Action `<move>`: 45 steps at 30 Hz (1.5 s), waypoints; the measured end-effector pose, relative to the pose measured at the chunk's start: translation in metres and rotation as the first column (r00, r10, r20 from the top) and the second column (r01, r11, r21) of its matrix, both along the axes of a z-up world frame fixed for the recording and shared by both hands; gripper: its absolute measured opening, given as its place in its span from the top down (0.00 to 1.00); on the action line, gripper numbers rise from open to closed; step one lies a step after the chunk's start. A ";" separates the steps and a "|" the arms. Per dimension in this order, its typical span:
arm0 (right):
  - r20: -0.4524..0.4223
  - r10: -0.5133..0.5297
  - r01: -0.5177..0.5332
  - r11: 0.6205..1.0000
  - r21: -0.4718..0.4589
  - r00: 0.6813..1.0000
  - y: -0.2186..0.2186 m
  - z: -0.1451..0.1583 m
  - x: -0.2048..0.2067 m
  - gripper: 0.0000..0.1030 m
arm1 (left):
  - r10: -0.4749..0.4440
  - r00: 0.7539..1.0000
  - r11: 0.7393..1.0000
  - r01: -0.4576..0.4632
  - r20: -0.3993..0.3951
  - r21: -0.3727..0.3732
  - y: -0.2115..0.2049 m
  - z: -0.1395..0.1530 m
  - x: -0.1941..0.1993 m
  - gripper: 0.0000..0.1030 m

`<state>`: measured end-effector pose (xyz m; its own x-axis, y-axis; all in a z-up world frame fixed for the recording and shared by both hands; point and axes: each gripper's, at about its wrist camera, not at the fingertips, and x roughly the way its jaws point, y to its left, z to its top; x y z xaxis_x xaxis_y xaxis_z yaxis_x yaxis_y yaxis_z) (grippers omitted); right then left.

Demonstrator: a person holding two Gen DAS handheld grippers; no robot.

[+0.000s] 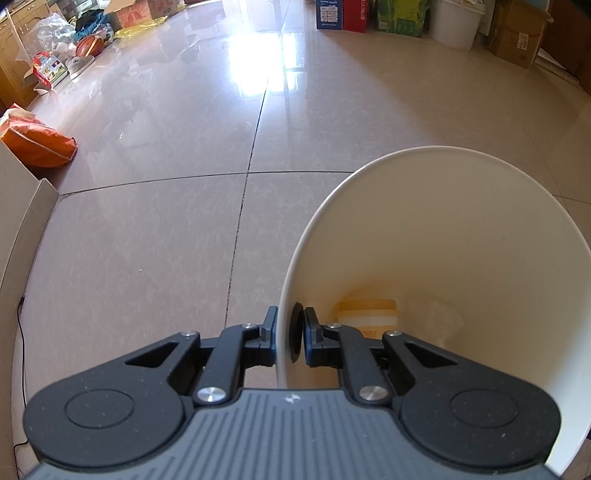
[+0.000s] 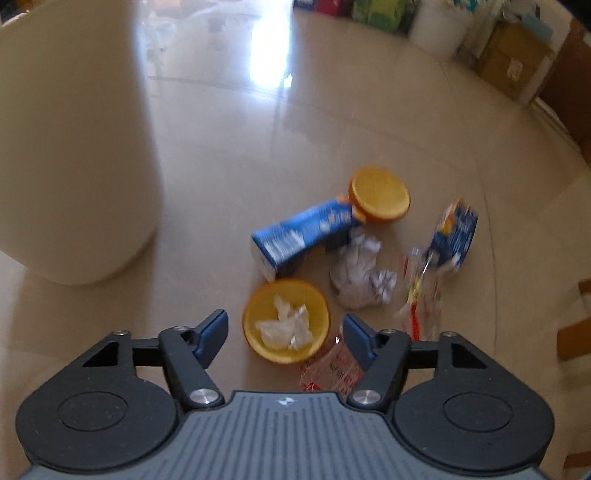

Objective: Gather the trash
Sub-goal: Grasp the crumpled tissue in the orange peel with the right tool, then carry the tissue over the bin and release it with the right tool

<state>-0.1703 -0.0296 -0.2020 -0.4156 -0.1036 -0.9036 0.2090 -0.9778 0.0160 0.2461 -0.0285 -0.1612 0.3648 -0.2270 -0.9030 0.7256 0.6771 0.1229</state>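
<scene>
My left gripper [image 1: 290, 330] is shut on the rim of a cream waste bin [image 1: 461, 229], one finger inside and one outside. Inside the bin lie a yellow-lidded tub [image 1: 365, 314] and a clear crumpled wrapper [image 1: 441, 319]. In the right wrist view the same bin [image 2: 74, 147] stands at the left. My right gripper [image 2: 286, 326] is open above an orange bowl [image 2: 258, 314] with crumpled clear plastic [image 2: 286, 325] in it. Around it on the floor lie a blue carton [image 2: 299, 232], an orange lid [image 2: 380, 194], crumpled paper [image 2: 360, 273], a second blue carton [image 2: 456, 236] and clear wrappers [image 2: 421, 295].
Glossy beige tile floor [image 1: 166, 221]. An orange bag [image 1: 40, 142], a basketball [image 1: 89, 45] and bags sit along the left wall. Boxes [image 1: 341, 14], a white bucket [image 1: 456, 22] and cardboard cartons [image 1: 517, 33] line the far wall. A cardboard flap [image 1: 22, 236] stands at the left.
</scene>
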 end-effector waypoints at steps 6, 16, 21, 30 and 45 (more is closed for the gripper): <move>0.055 -0.014 0.013 1.000 0.018 0.998 -0.003 -0.042 -0.006 0.43 | -0.001 1.000 1.000 0.001 -0.001 0.001 0.000 0.001 -0.002 0.89; 0.099 -0.108 0.105 0.994 0.038 0.989 -0.003 -0.071 -0.027 0.46 | -0.001 1.000 1.000 0.001 -0.002 0.000 0.001 0.001 0.001 0.89; 0.142 -0.127 0.128 0.992 0.002 0.982 0.004 -0.071 -0.030 0.69 | 0.000 1.000 1.000 0.000 0.000 0.001 0.001 0.001 0.002 0.89; 0.141 -0.134 0.137 0.991 -0.010 0.981 0.004 -0.056 -0.029 0.78 | 0.002 1.000 1.000 -0.002 -0.002 0.001 0.001 0.001 0.004 0.89; 0.038 -0.037 0.041 0.992 -0.116 0.999 -0.010 0.082 -0.002 0.78 | -0.005 1.000 1.000 0.005 0.002 0.007 -0.005 0.000 0.001 0.89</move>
